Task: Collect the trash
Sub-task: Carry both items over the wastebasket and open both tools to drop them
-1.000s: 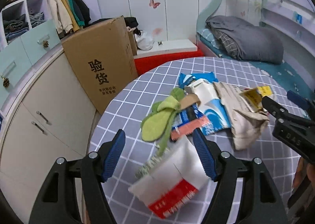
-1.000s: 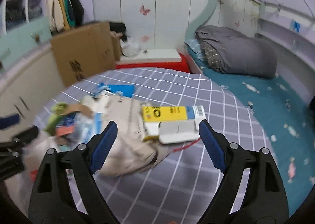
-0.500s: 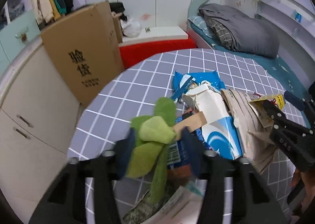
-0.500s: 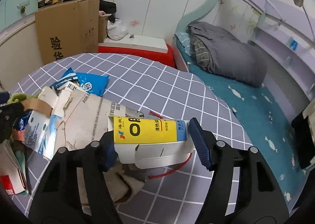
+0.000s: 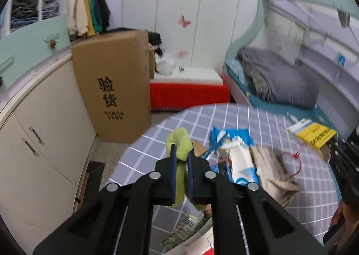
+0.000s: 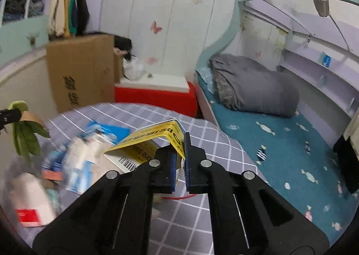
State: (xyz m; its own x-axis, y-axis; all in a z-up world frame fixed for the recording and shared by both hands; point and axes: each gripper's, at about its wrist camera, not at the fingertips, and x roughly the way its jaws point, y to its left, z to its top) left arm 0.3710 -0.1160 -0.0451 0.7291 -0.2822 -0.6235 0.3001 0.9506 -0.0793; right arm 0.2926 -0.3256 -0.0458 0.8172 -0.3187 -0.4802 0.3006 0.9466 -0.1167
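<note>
On the round table with a grey checked cloth lies a heap of trash: a blue packet, a white and blue carton, a crumpled beige paper bag and a white packet with a red band. My left gripper is closing tight on a limp green cloth, which hangs above the table. My right gripper is closing tight on a flattened yellow box, its pads pressing one end. The box is raised off the heap.
A tall cardboard box leans on the cream cabinet left of the table. Behind stand a red and white step and a bed with a grey duvet. A red string lies on the cloth.
Both grippers went from open to shut and rose. The left one took hold of the green cloth, the right one took the yellow box, and both things came up off the heap.
</note>
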